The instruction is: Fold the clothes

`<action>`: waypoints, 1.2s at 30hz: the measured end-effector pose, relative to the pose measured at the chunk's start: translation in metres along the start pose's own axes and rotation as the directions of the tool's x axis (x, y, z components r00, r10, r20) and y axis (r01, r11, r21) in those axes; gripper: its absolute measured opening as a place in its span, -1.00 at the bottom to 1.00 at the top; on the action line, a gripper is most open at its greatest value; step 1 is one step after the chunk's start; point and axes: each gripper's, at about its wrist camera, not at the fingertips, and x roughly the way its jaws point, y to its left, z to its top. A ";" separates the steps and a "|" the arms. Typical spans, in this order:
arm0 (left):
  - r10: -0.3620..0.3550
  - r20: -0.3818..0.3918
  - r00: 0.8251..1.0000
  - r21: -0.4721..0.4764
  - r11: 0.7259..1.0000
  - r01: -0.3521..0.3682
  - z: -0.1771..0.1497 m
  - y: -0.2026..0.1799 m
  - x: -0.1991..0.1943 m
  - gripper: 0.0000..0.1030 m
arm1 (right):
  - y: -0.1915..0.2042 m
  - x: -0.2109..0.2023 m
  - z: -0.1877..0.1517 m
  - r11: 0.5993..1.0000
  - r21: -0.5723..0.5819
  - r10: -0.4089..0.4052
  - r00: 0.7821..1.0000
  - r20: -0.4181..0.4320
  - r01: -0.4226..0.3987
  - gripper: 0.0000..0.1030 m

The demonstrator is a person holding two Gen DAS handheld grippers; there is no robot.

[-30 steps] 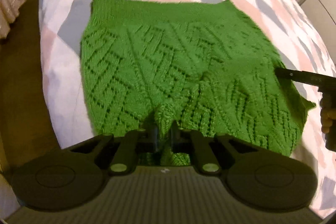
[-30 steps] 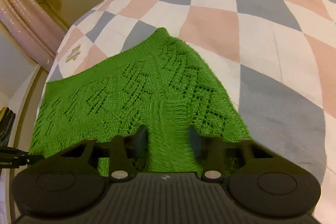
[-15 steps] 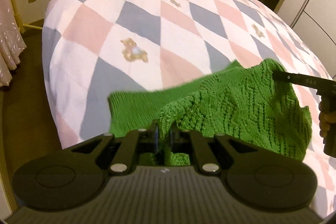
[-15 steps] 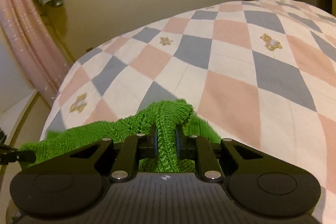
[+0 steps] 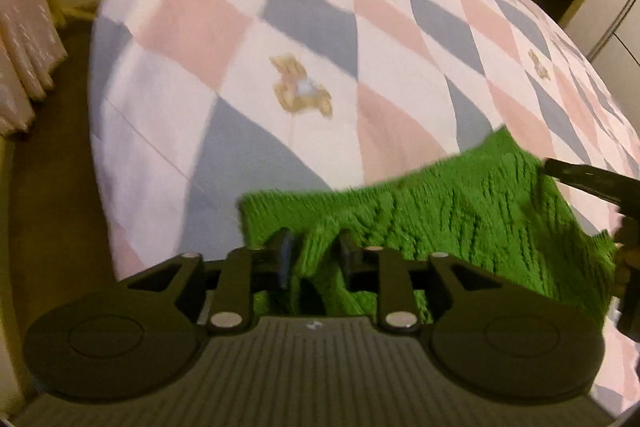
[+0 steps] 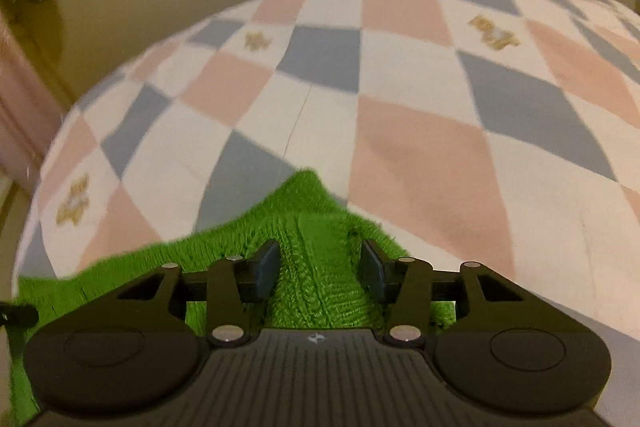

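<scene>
Both claws are opening, the green knit point(image 5: 460, 211) between their parted pads on the bed point(image 5: 240, 75). Only the left view shows the right claw point(image 5: 580, 179) at the garment's far right corner; left claw point(image 5: 312, 255) near

Dim, warm yellowish room light is washing both fisheye views; motion blur is smearing the green knit point(image 5: 460, 211) and the checkered bedspread point(image 6: 420, 155), edges bowing and darkening toward the corners.
</scene>
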 end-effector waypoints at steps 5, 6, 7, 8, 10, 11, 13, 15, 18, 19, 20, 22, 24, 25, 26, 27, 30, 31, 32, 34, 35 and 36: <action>-0.084 0.034 0.996 0.083 0.993 0.081 -0.007 -0.015 -0.028 -0.97 | -0.011 -0.060 -0.010 0.994 0.078 0.062 0.990 0.125 -0.072 -0.05; -0.101 0.020 0.995 0.104 0.990 0.099 -0.010 -0.020 -0.026 -0.97 | -0.011 -0.069 -0.015 0.992 0.074 0.090 0.989 0.117 -0.099 -0.20; -0.095 0.006 0.995 0.117 0.989 0.094 -0.012 -0.022 -0.020 -0.97 | -0.011 -0.076 -0.021 0.990 0.064 0.115 0.989 0.096 -0.122 -0.29; -0.083 -0.011 0.997 0.128 0.988 0.083 -0.015 -0.024 -0.012 -0.96 | -0.010 -0.081 -0.028 0.989 0.055 0.131 0.989 0.067 -0.135 -0.39; -0.048 -0.035 0.998 0.103 0.993 0.051 -0.015 -0.020 0.009 -0.96 | -0.010 -0.082 -0.042 0.990 0.046 0.130 0.991 0.011 -0.130 -0.41; -0.050 -0.043 0.998 0.077 0.996 0.053 -0.014 -0.015 0.019 -0.95 | -0.013 -0.078 -0.050 0.992 0.049 0.115 0.993 -0.016 -0.114 -0.41; -0.059 -0.055 0.997 0.040 0.997 0.062 -0.009 -0.007 0.031 -0.95 | -0.023 -0.065 -0.061 0.996 0.059 0.064 0.997 -0.053 -0.061 -0.46; -0.062 -0.058 0.996 0.030 0.998 0.063 -0.002 -0.006 0.029 -0.95 | -0.033 -0.056 -0.066 0.998 0.066 0.011 0.999 -0.053 -0.007 -0.47; -0.069 -0.017 0.997 0.062 0.996 0.070 -0.002 -0.013 0.003 -0.91 | -0.040 -0.072 -0.060 0.996 0.091 -0.022 1.000 0.017 0.021 -0.38; -0.102 -0.026 0.994 0.072 0.992 0.103 -0.008 -0.016 -0.008 -0.90 | -0.042 -0.083 -0.059 0.994 0.103 -0.027 0.998 0.049 0.022 -0.37; -0.142 -0.041 0.989 0.081 0.986 0.145 -0.015 -0.018 -0.019 -0.90 | -0.043 -0.095 -0.059 0.992 0.123 -0.027 0.997 0.072 0.018 -0.37; -0.213 -0.077 0.974 0.107 0.969 0.221 -0.032 -0.022 -0.039 -0.89 | -0.043 -0.117 -0.067 0.989 0.149 -0.021 0.995 0.098 0.007 -0.37; -0.264 -0.122 0.957 0.152 0.948 0.281 -0.055 -0.027 -0.053 -0.89 | -0.042 -0.130 -0.078 0.989 0.146 -0.024 0.995 0.099 0.009 -0.37; -0.281 -0.154 0.947 0.168 0.937 0.305 -0.067 -0.029 -0.055 -0.87 | -0.043 -0.130 -0.084 0.989 0.142 -0.044 0.996 0.084 0.032 -0.37; -0.274 -0.193 0.942 0.185 0.933 0.310 -0.081 -0.031 -0.052 -0.84 | -0.046 -0.125 -0.089 0.988 0.146 -0.068 0.996 0.059 0.059 -0.37; -0.261 -0.212 0.942 0.198 0.932 0.303 -0.087 -0.033 -0.050 -0.84 | -0.052 -0.118 -0.093 0.984 0.159 -0.086 0.996 0.034 0.080 -0.35; -0.223 -0.243 0.944 0.233 0.931 0.280 -0.095 -0.036 -0.045 -0.94 | -0.072 -0.101 -0.105 0.966 0.238 -0.104 0.994 -0.011 0.104 -0.33; -0.210 -0.253 0.944 0.245 0.930 0.272 -0.098 -0.037 -0.044 -0.93 | -0.071 -0.105 -0.105 0.962 0.256 -0.100 0.995 0.009 0.095 -0.33; -0.211 -0.239 0.948 0.263 0.925 0.273 -0.095 -0.039 -0.048 -0.92 | -0.067 -0.113 -0.105 0.962 0.258 -0.102 0.994 0.039 0.089 -0.31; -0.216 -0.207 0.954 0.316 0.908 0.274 -0.084 -0.044 -0.057 -0.92 | -0.058 -0.135 -0.108 0.964 0.251 -0.117 0.989 0.094 0.090 -0.31; -0.219 -0.198 0.955 0.342 0.898 0.277 -0.078 -0.047 -0.059 -0.92 | -0.054 -0.145 -0.110 0.963 0.255 -0.122 0.986 0.111 0.090 -0.31; -0.223 -0.197 0.955 0.362 0.889 0.282 -0.073 -0.049 -0.060 -0.92 | -0.052 -0.152 -0.113 0.959 0.270 -0.120 0.985 0.121 0.083 -0.29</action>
